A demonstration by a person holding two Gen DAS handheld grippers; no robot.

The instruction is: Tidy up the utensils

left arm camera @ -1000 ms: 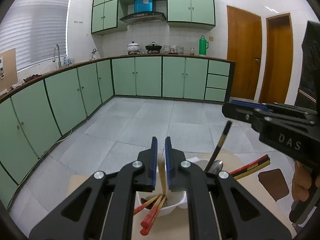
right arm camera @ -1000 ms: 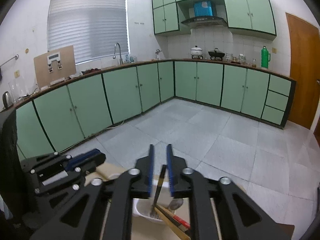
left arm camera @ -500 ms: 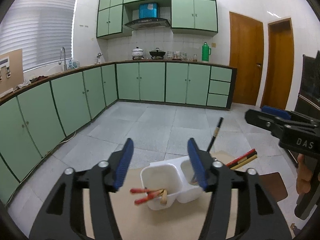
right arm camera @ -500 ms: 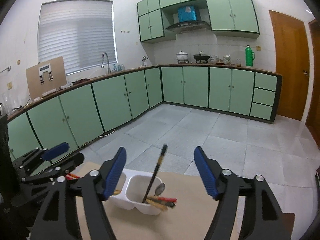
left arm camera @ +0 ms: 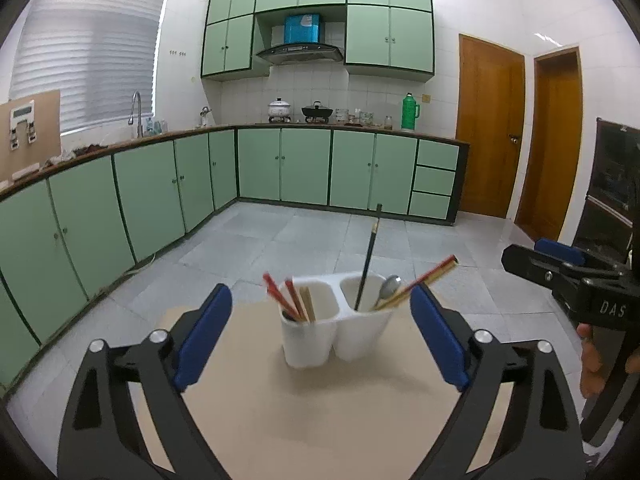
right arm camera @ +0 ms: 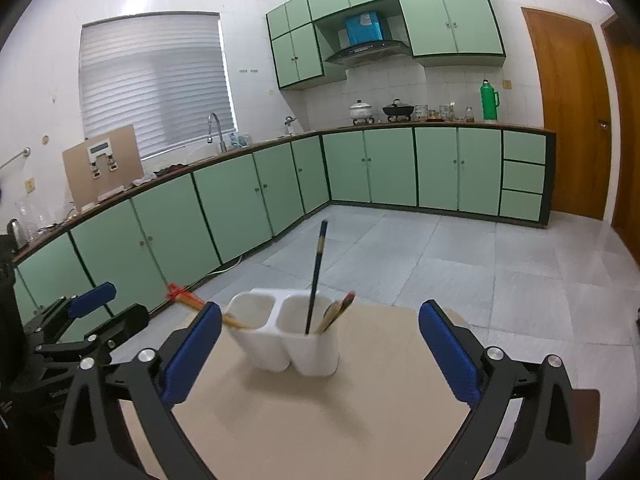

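Left wrist view: the left claw gapes wide, holding nothing, its blue pads either side of a white holder standing on the tan counter. Red chopsticks lean in its left cup; a black chopstick, a spoon and more chopsticks fill the right cup. Off to the right, the right claw is also spread wide and empty, near the holder.

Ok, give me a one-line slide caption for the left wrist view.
Open left gripper faces a white two-compartment holder of chopsticks and a spoon on a tan table.
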